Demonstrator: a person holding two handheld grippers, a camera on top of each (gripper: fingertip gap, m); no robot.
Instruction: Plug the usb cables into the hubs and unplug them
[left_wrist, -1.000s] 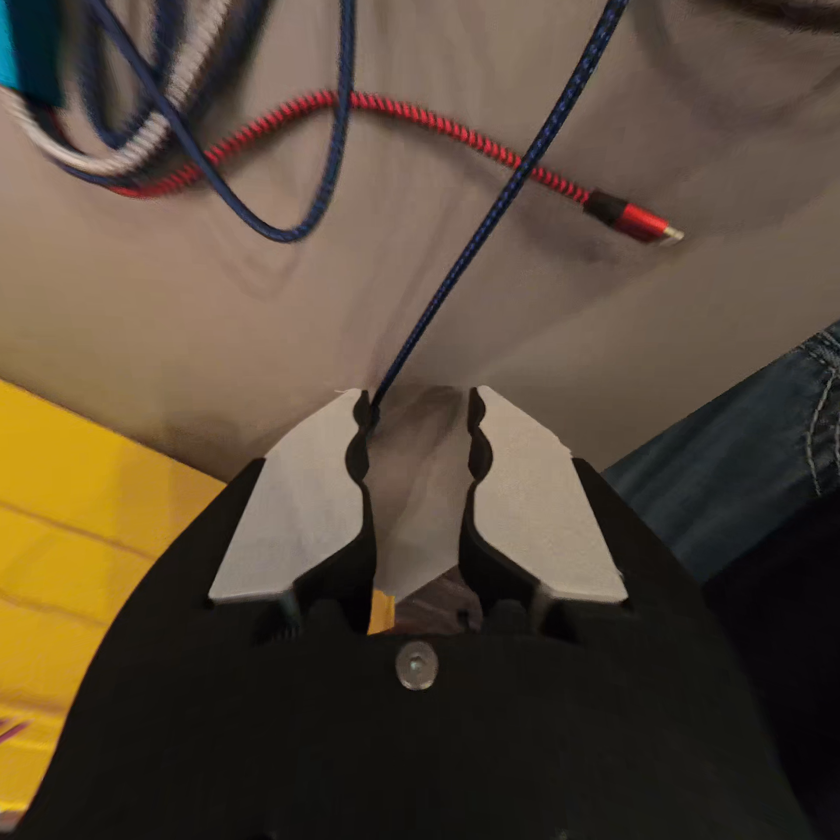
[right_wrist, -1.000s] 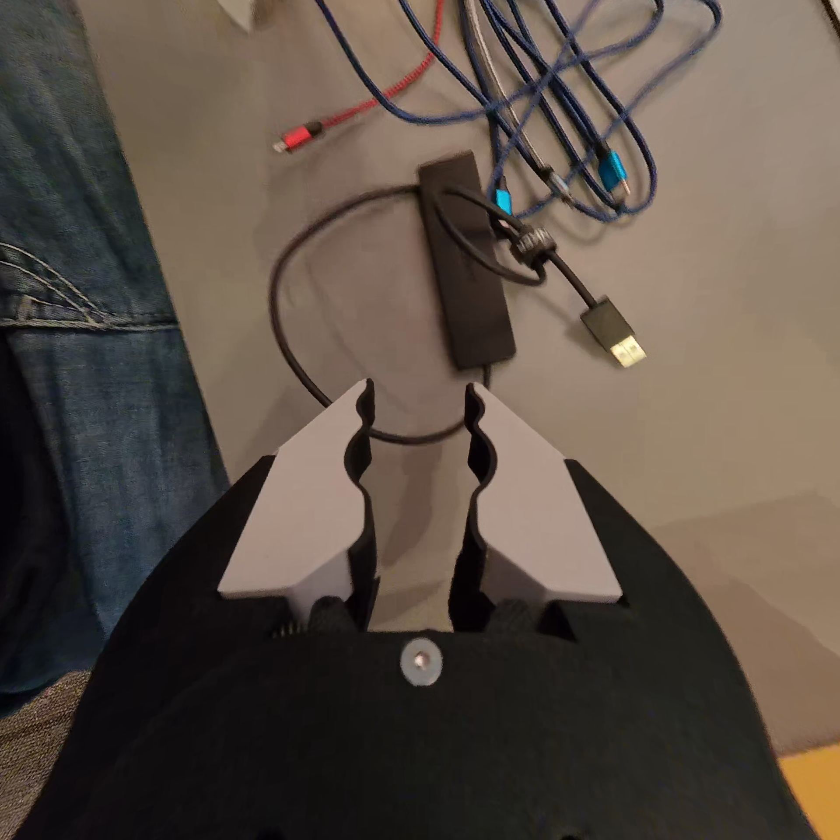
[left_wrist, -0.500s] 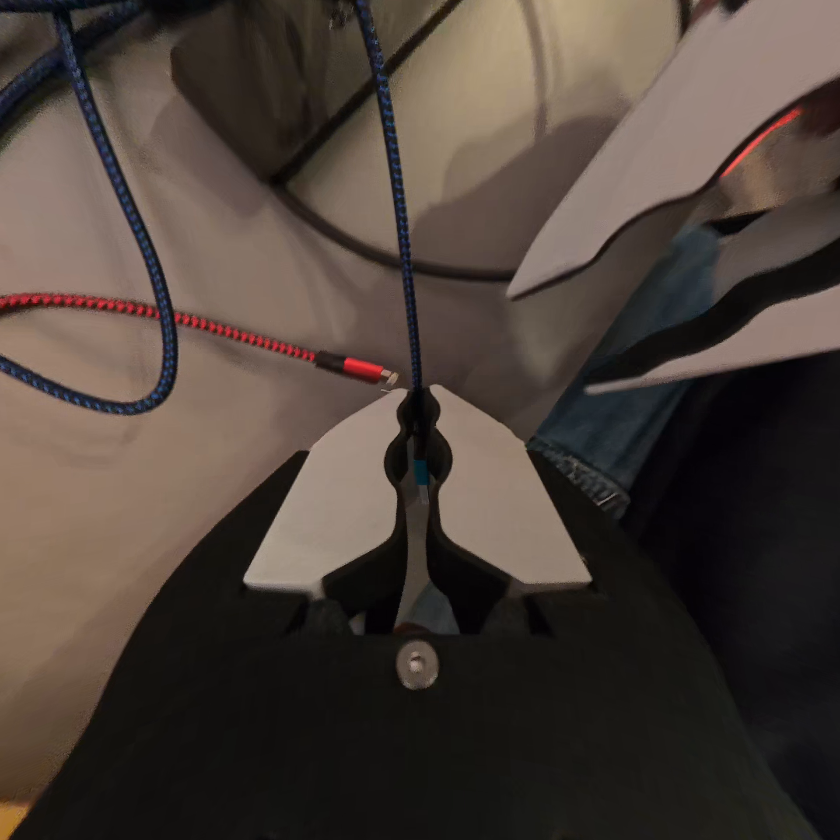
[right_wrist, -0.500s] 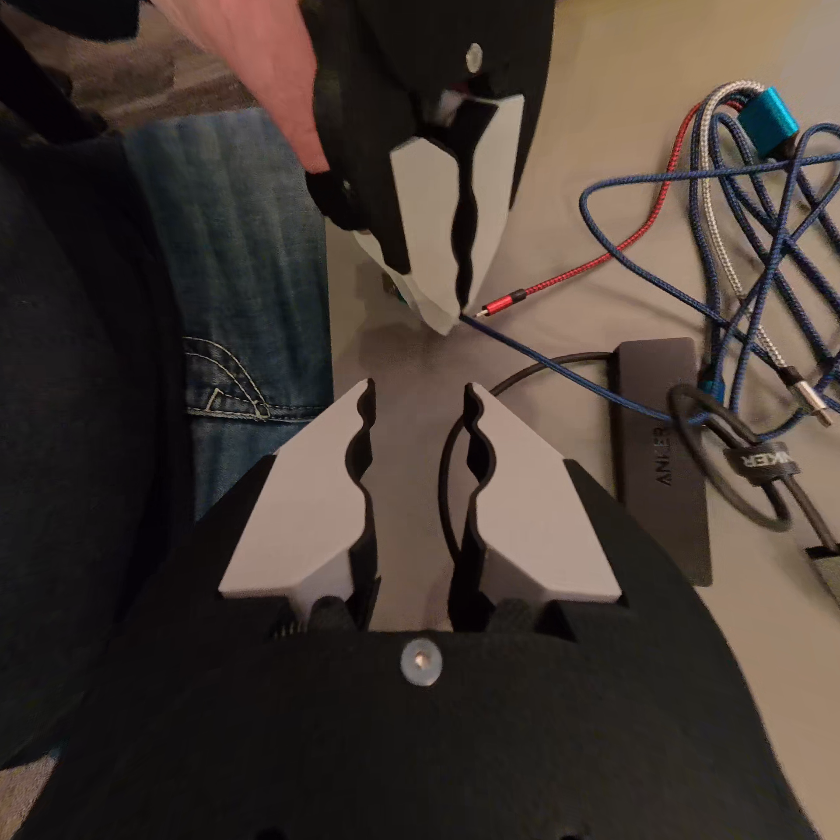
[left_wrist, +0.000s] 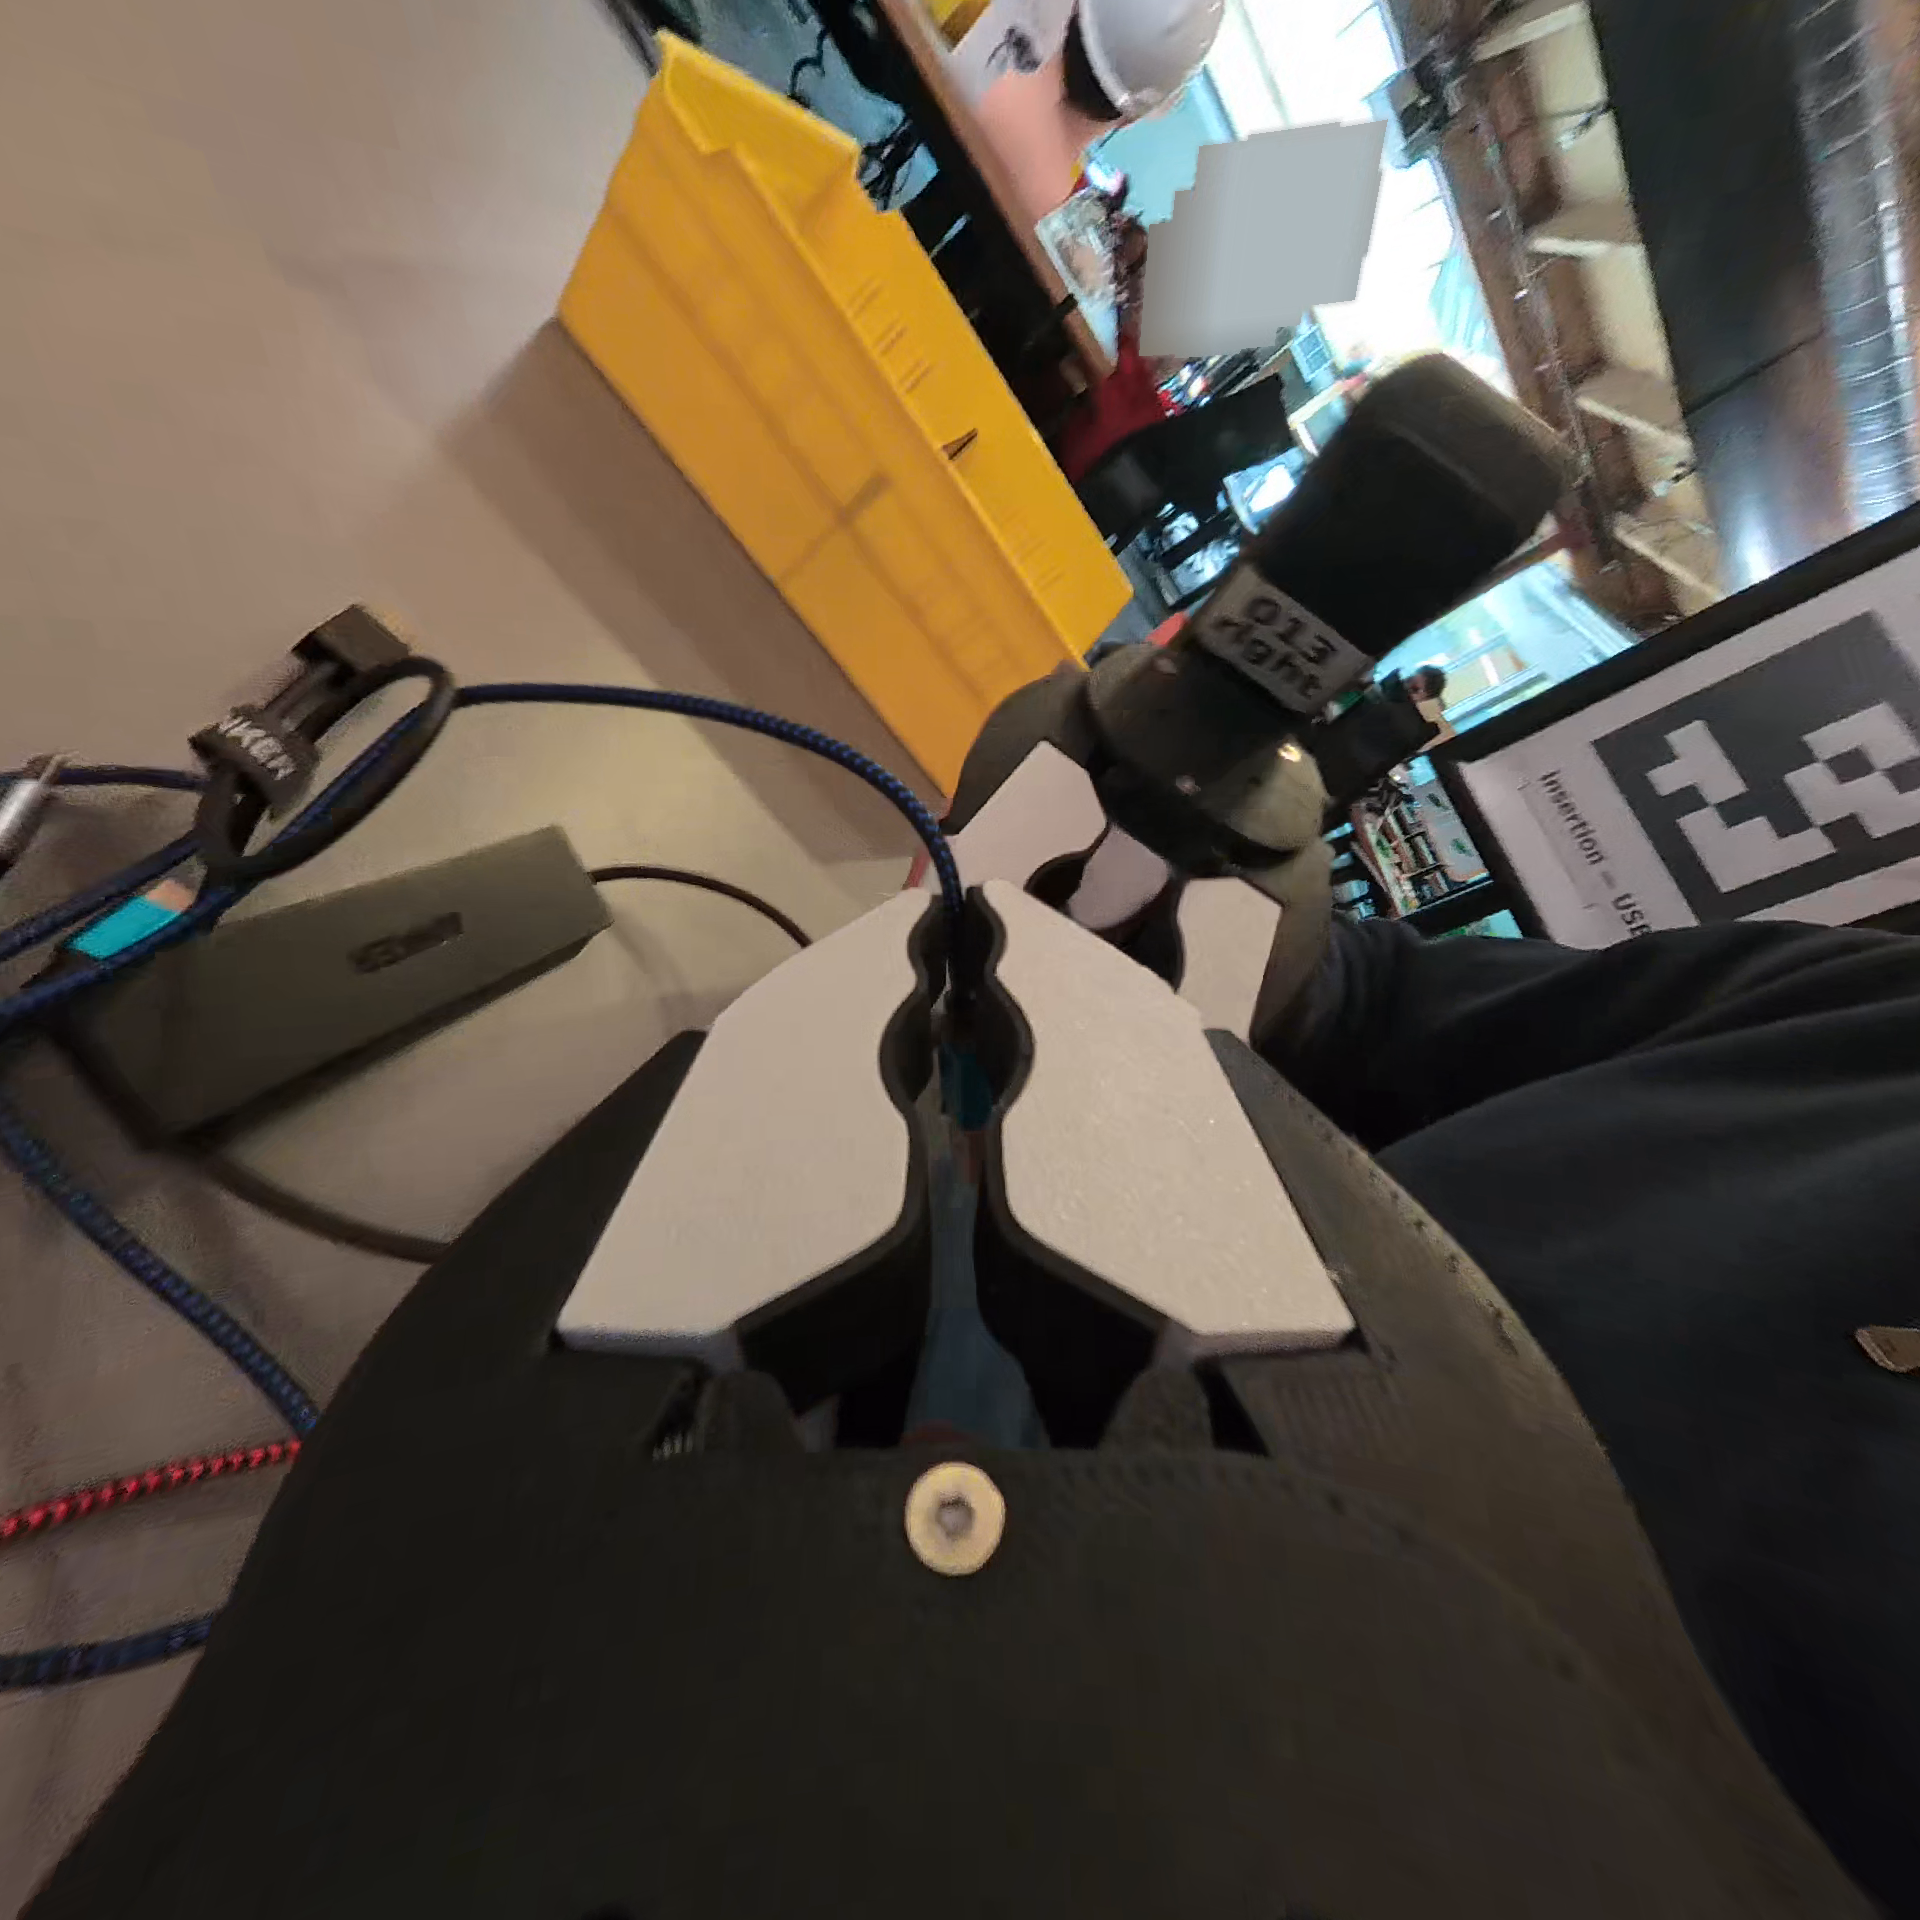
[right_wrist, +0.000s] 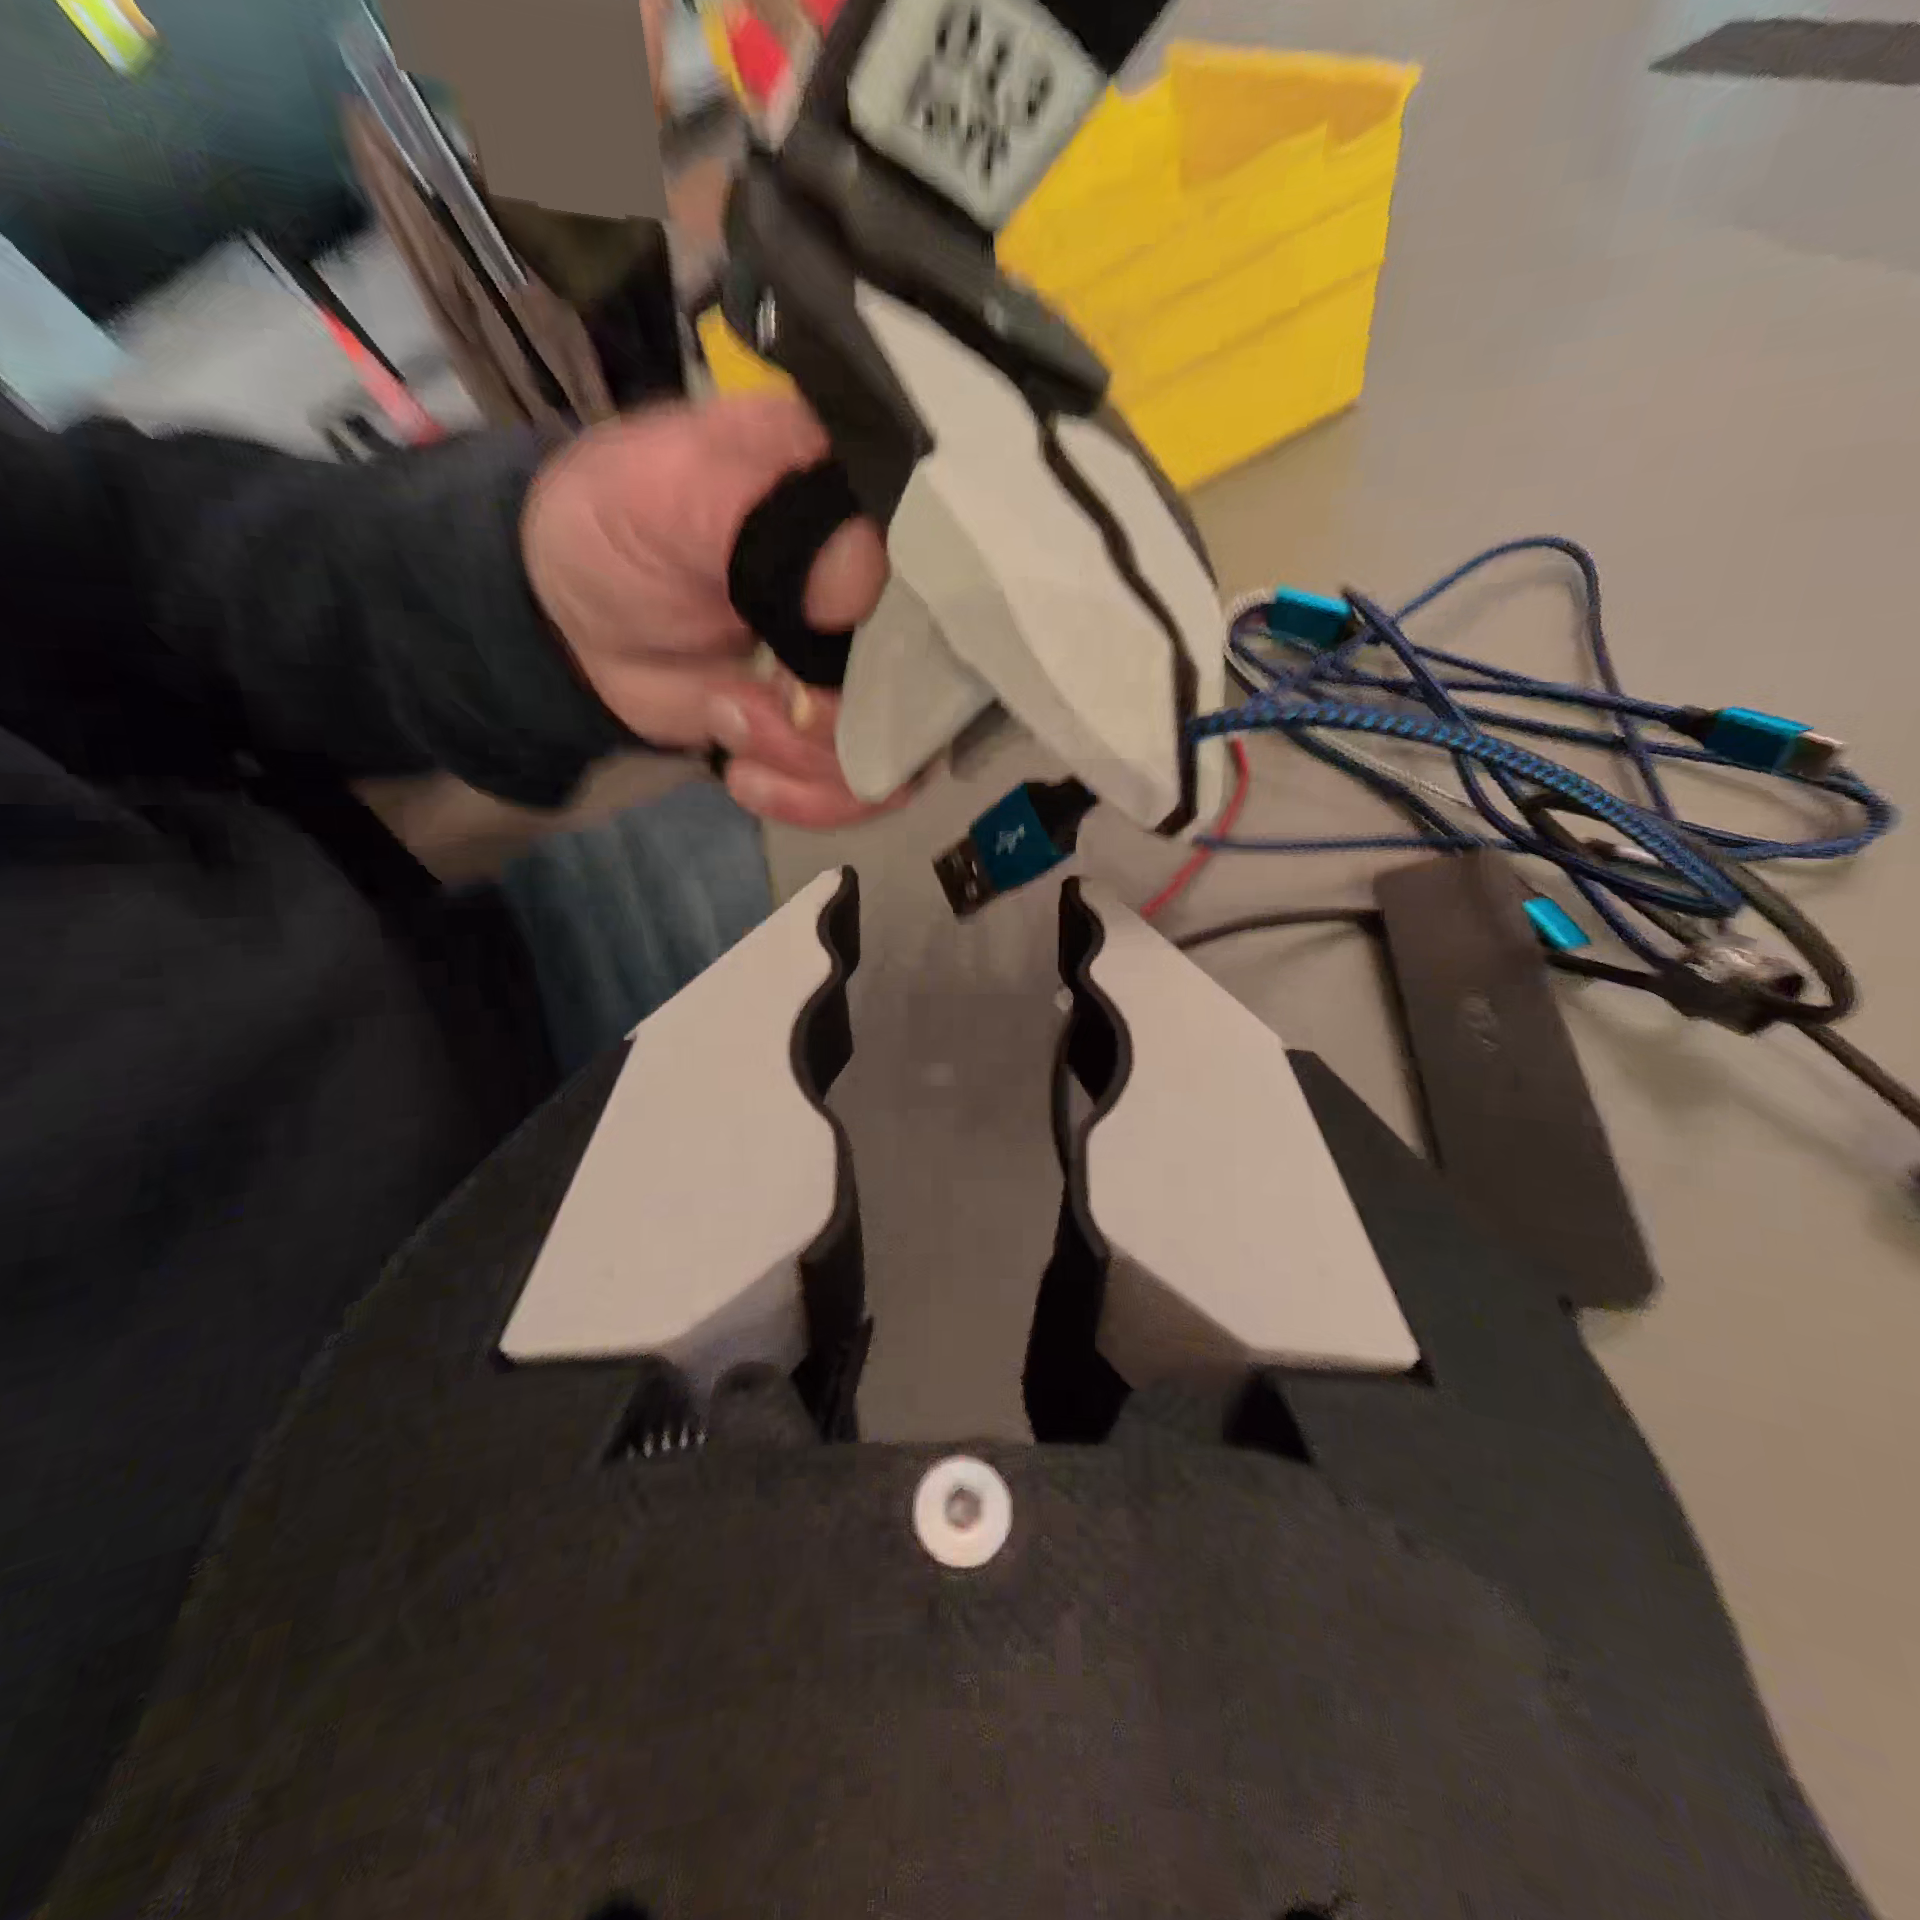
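Left gripper (left_wrist: 964, 914): closed on the blue braided cable (left_wrist: 727, 717), clamped just behind its plug. In the right wrist view this gripper (right_wrist: 1174, 800) is raised above the tabletop (right_wrist: 1662, 416), held by a hand (right_wrist: 665, 603) in a dark sleeve. The blue USB plug (right_wrist: 1003, 847) protrudes from below its fingers, metal end pointing toward the right gripper.

Right gripper (right_wrist: 958, 899): open, holding nothing. Its fingers sit just beneath the plug with a clear gap either side; no contact is visible. In the left wrist view it (left_wrist: 1122, 883) is immediately ahead of the left gripper's tips.

Black hub (right_wrist: 1507, 1081): flat on the tabletop, to the right of the right gripper, with its own black lead looping beside it. A tangle of blue cables (right_wrist: 1558, 748) lies beyond the hub, partly over its far end; a red braided cable (left_wrist: 135, 1486) runs among them.

Yellow bin (right_wrist: 1247, 281): on the tabletop, farther ahead, well apart from both grippers.
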